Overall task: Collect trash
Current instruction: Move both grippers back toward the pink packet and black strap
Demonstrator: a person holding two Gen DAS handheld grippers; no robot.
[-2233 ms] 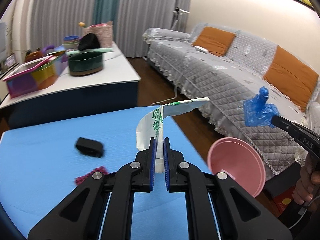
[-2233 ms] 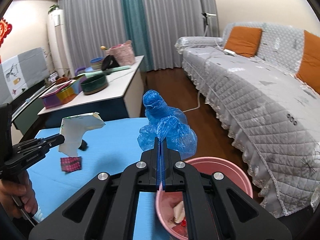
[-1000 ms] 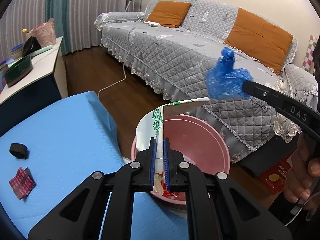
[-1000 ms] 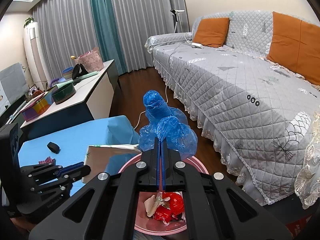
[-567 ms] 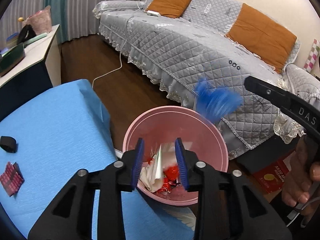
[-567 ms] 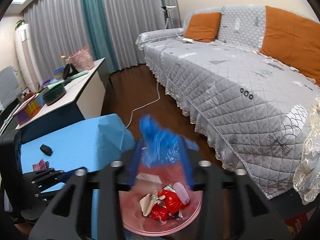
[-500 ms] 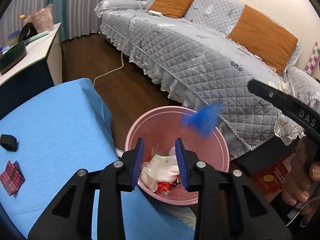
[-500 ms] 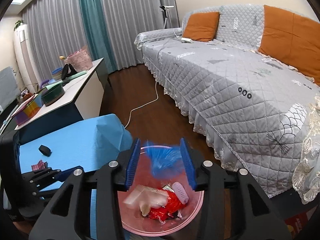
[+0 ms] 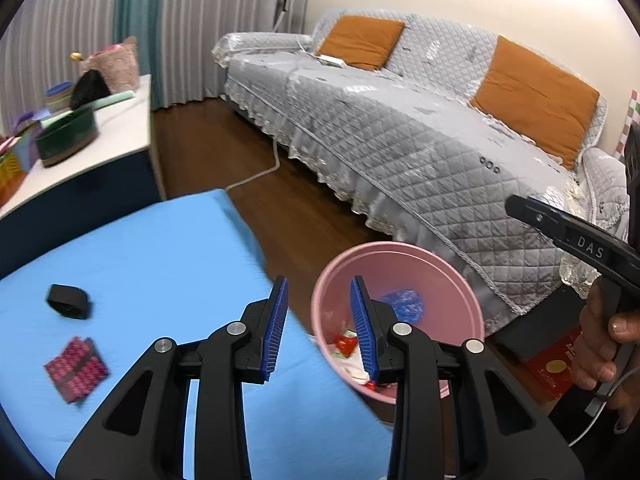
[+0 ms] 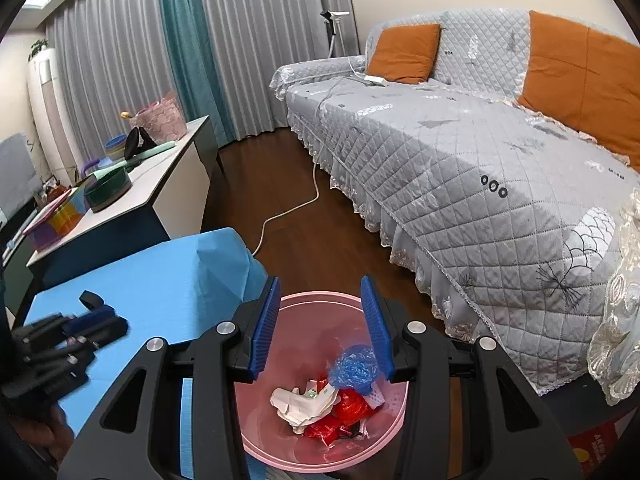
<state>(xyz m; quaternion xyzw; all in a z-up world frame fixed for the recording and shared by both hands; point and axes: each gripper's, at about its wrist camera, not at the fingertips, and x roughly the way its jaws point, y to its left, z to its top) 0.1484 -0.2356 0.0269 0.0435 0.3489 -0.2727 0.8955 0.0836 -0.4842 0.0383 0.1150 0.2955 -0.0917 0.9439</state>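
Both claws are spread and hold nothing. The right claw (image 10: 322,326) hangs above the pink bin (image 10: 256,446), which stands on the floor just beside the edge of the blue tabletop (image 10: 152,280). Its jaws have just been opening, and no thing is between them. Inside the bin lie a crumpled blue bag (image 10: 354,366), a white paper piece (image 10: 298,400) and red wrappers (image 10: 348,404), all together at the bottom.

The left claw (image 9: 318,326) is over the edge of the tabletop (image 9: 160,264), with its right finger in front of the bin (image 9: 400,256). Its jaws also have just been opening, and the space between them is free. In the left wrist view the blue bag (image 9: 402,304) shows inside the bin.

On the tabletop a small black thing (image 9: 67,301) lies near the left side, and a red checked wrapper (image 9: 76,368) lies near it, closer to the camera; the two are apart. A hand (image 9: 604,344) at the right edge holds the handle of the right claw.
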